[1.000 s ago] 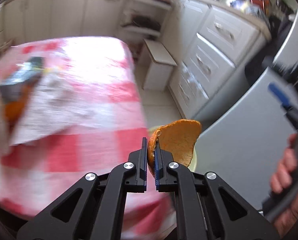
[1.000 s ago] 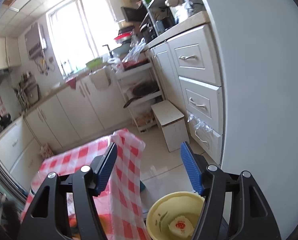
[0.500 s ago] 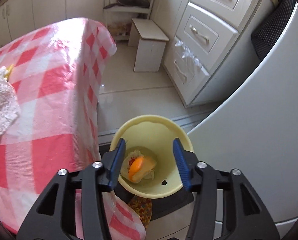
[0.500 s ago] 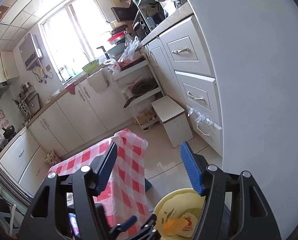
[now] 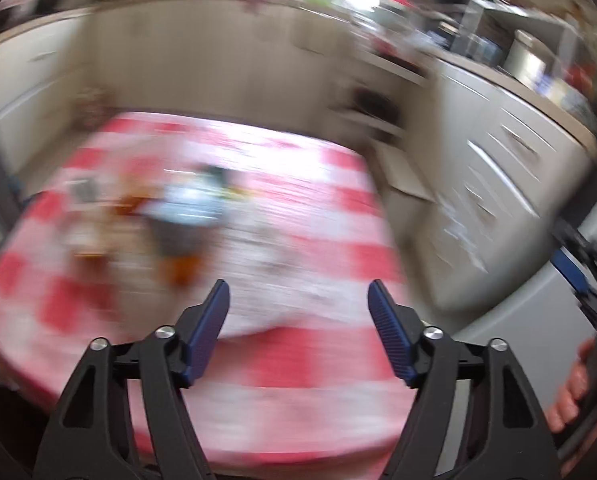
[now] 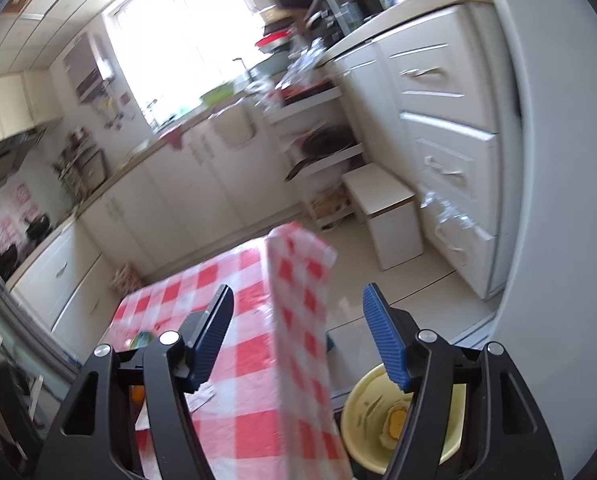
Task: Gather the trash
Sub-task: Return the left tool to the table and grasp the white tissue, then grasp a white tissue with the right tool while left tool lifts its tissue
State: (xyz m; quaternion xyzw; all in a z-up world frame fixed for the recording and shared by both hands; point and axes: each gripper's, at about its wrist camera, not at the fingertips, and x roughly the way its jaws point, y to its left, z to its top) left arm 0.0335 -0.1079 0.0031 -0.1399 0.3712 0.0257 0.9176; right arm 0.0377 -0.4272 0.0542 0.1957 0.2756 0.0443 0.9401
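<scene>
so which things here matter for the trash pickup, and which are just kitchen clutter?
Job:
- yellow bin on the floor beside the table, orange peel inside
- blurred litter on the checked tablecloth
- left gripper, empty, jaws opening
- right gripper, empty, jaws opening

Lying about:
- white stool
- pan on the shelf rack
- drawers

The whole view is smeared with motion blur. The black left gripper with blue ridged pads (image 5: 298, 332) hangs over a table draped in a red-and-white checked cloth (image 5: 318, 368), its jaws opening with nothing between them. Farther back on the cloth lies blurred litter: a pale blue and grey wrapper (image 5: 186, 216) with an orange scrap (image 5: 180, 270) just beside it. At the right edge a hand (image 5: 578, 392) grips a dark handle, in front of cream kitchen drawers (image 5: 510, 184).
</scene>
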